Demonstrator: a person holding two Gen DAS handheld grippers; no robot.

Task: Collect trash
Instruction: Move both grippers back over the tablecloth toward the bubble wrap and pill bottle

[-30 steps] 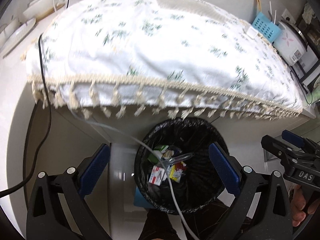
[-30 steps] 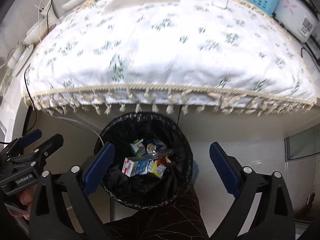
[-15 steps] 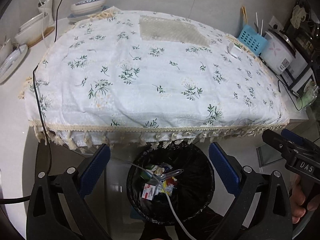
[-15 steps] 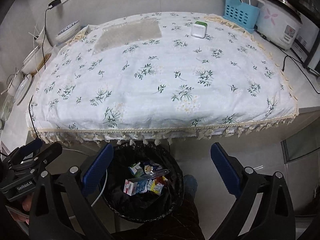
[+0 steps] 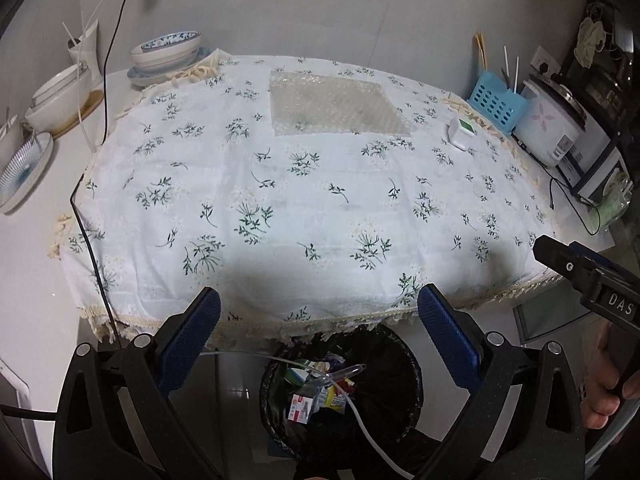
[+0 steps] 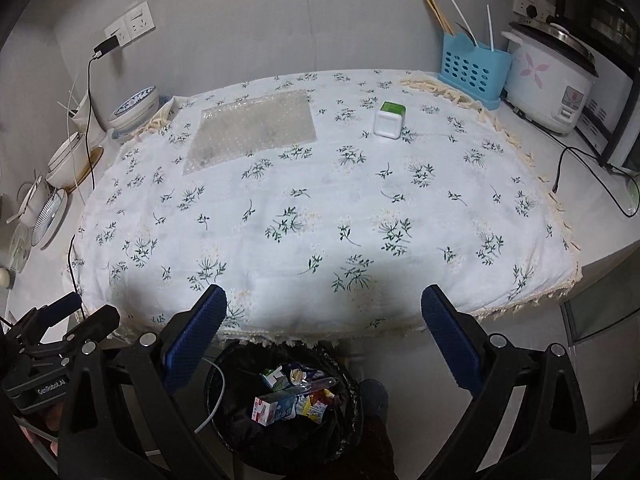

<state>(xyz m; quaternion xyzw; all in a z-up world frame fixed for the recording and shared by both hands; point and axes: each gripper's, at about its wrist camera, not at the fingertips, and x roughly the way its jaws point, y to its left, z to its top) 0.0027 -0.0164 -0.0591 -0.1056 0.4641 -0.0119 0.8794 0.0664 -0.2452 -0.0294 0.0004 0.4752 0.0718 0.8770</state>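
Standing wide apart, the jaws of the left gripper [image 5: 318, 330] and right gripper [image 6: 324, 326] are found empty. Collected litter is noted in the bin [image 6: 340, 446] below them. Beyond the jaws, a bubble-wrap sheet [image 6: 254, 128] and white box [image 6: 389, 120] remain on the table [image 6: 320, 216]; a forward reach is judged necessary.

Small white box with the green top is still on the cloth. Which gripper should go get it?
Right, probably. The white box sits on the cloth's right side, near the blue basket. Both the right gripper and left gripper are open and empty above the bin.
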